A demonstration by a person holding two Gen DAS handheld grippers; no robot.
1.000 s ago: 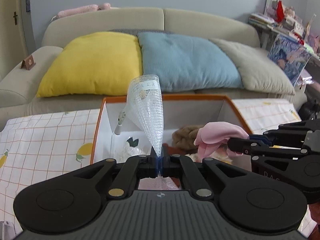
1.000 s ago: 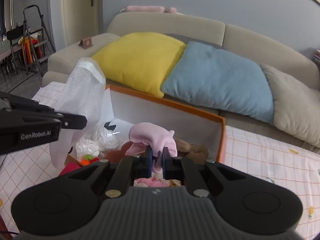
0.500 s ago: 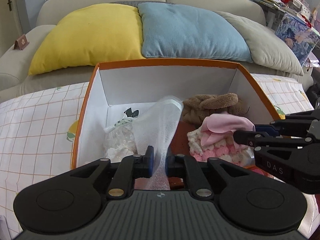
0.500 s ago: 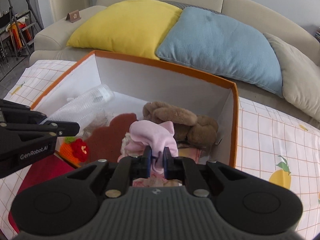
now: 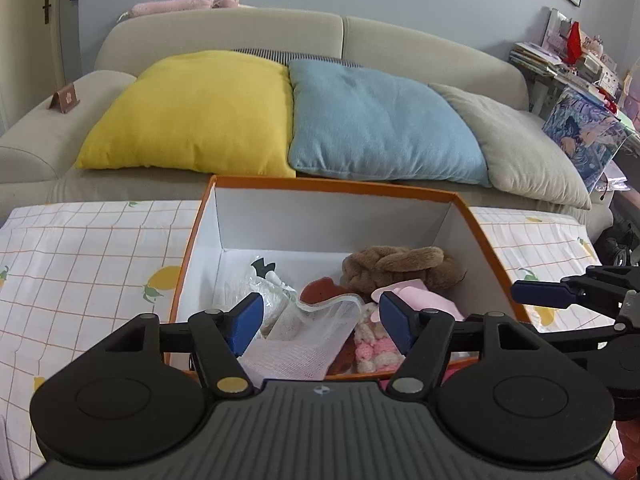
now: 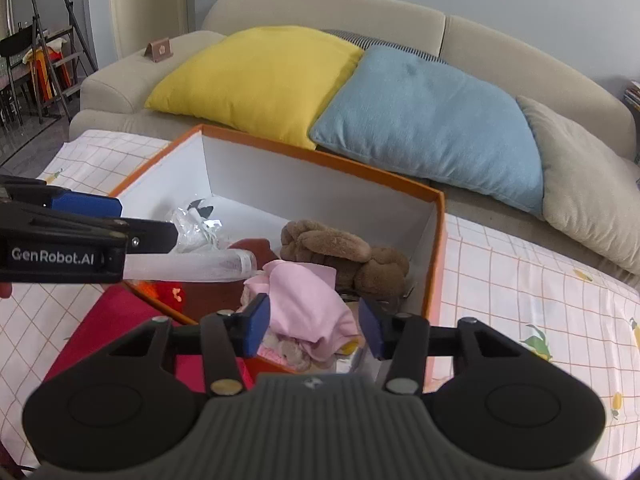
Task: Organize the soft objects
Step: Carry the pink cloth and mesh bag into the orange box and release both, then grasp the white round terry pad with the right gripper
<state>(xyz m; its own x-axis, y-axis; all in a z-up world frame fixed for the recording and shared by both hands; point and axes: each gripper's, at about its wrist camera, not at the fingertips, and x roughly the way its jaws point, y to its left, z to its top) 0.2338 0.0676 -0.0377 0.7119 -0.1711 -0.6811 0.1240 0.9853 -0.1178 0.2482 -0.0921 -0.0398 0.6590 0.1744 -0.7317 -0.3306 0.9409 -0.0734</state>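
My left tongs stand spread, their jaws having just been opening; the white mesh net lies loose between them, no pad pressing it. My right tongs are spread too, jaws just opened, with the pink cloth slumped free between them. Both pieces now rest inside the orange-rimmed box, so I judge these two drops done. At twelve o'clock from the cloth sits a shaggy brown plush; at ten o'clock from the net, crinkly clear plastic. A fluffy pink-and-cream knit lies at three o'clock of the net. A red item at nine o'clock, outside the box on the checked cloth, looks left to stow.
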